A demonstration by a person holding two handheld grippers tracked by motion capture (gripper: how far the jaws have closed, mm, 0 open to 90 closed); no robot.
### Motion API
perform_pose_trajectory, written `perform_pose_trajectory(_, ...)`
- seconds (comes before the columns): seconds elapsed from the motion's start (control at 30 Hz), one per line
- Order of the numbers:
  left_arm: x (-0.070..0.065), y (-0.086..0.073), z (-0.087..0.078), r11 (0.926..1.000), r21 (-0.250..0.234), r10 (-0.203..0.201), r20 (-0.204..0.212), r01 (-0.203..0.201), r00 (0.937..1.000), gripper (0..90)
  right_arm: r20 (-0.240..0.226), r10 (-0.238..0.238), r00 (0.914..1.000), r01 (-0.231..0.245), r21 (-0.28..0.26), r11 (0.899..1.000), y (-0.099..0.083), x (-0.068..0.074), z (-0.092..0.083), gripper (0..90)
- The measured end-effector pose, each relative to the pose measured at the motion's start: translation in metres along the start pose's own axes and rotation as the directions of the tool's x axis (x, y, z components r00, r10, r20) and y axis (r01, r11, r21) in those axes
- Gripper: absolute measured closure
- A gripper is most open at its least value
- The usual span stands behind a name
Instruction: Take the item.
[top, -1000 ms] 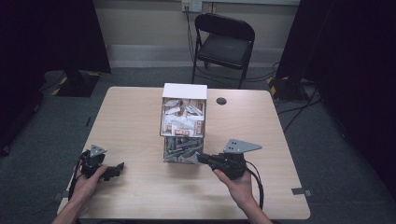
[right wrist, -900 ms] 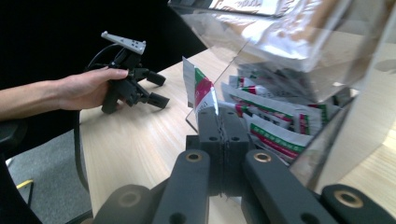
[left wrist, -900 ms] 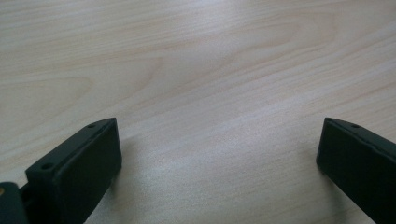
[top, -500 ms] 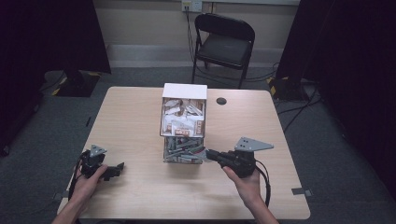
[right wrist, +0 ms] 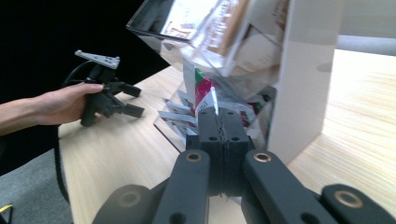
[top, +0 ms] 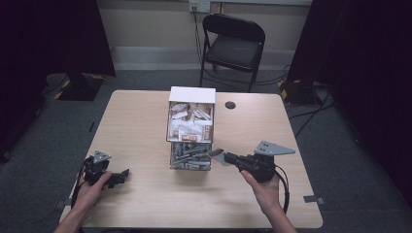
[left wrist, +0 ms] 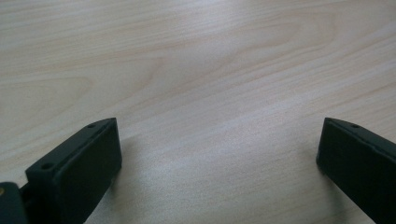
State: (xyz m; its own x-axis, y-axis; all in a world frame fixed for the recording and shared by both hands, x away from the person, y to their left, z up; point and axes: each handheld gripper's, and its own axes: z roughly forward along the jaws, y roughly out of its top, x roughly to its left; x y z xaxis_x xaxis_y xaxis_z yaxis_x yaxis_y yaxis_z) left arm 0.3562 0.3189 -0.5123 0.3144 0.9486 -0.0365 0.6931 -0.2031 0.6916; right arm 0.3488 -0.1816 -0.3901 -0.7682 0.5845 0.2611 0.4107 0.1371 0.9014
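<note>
From above, the right gripper (top: 221, 158) sits at about four o'clock on the bench (top: 145, 121), its jaws pinched tight on a small sachet (top: 215, 154) just beside the lower tray of the clear dispenser box (top: 191, 128) at the middle. The left gripper (top: 121, 175) rests near eight o'clock, well apart from the box.

In the left gripper view, the jaws stand wide apart over bare bench (left wrist: 210, 84), with nothing between them.

In the right gripper view, the jaws are closed on the red, green and white sachet (right wrist: 204, 95), right in front of the dispenser box (right wrist: 303, 70); the left gripper (right wrist: 133, 100) shows at nine o'clock.
</note>
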Motion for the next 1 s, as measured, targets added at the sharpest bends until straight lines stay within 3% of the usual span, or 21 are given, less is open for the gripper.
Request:
perform_pose_trajectory(0.6,0.0,0.0,0.0,1.0,0.0,0.0,0.001,0.0,1.0,0.0,0.099,0.02,0.9949,-0.022,0.015,1.0,0.0,-0.03,-0.015,89.5)
perform_pose_trajectory(1.0,0.0,0.0,0.0,1.0,-0.001,0.0,0.001,0.0,1.0,0.0,0.164,0.041,0.9856,-0.048,0.038,0.998,-0.003,-0.052,-0.009,89.5)
